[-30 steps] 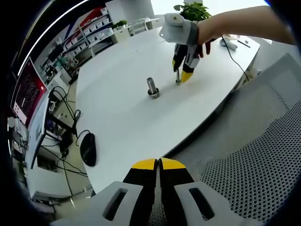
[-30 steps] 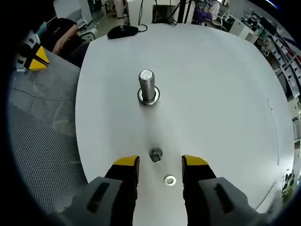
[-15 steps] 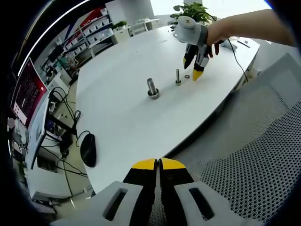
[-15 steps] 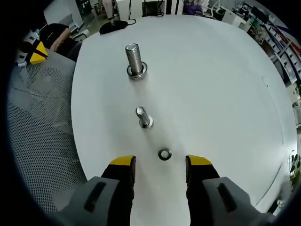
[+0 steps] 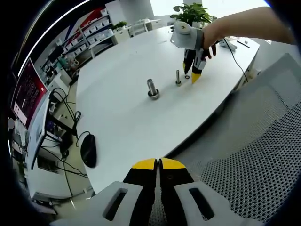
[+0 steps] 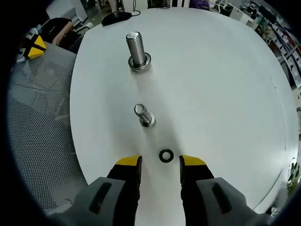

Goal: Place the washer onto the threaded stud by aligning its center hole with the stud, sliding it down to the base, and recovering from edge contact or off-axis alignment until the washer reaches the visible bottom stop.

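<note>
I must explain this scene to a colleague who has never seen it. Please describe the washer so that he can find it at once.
On the white table, two threaded studs stand in a line: a thick stud farther off and a thin stud nearer the right gripper. The washer lies flat just beyond that gripper's open jaws. Unlike the upright studs, it is a small dark flat ring.

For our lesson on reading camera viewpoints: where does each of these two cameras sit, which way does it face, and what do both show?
Left gripper view: rides the shut left gripper off the table's edge, facing across it toward the person's forearm.
Right gripper view: rides the open right gripper, looking down at the washer before its fingers.
Shared: the washer, small stud, large stud and both grippers.
</note>
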A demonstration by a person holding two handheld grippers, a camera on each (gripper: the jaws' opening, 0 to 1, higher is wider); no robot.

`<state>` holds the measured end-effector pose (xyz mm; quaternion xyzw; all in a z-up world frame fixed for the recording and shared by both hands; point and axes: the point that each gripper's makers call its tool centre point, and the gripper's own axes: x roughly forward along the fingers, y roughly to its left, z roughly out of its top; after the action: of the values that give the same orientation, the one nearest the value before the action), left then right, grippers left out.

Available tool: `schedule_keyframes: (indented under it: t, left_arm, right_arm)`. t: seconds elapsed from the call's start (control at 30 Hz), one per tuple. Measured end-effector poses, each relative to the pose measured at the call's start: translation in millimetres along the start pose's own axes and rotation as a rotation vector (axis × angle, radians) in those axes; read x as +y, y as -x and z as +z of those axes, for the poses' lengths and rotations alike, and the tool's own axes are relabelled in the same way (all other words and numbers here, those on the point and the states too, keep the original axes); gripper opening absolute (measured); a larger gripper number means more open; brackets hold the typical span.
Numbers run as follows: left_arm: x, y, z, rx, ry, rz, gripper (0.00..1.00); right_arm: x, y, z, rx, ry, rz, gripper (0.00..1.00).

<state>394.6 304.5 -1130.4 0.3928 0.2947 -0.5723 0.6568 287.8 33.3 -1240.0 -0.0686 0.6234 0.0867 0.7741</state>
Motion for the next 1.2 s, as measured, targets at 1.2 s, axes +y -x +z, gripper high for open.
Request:
schedule_keyframes:
  t: [1.2]
  left_arm:
    - [-0.5,-1.9,-4.2,0.026,-0.01,-0.008,0.0]
  right_arm:
    - [-4.1,1.6,2.2,0.034,0.072,0.0,0.11]
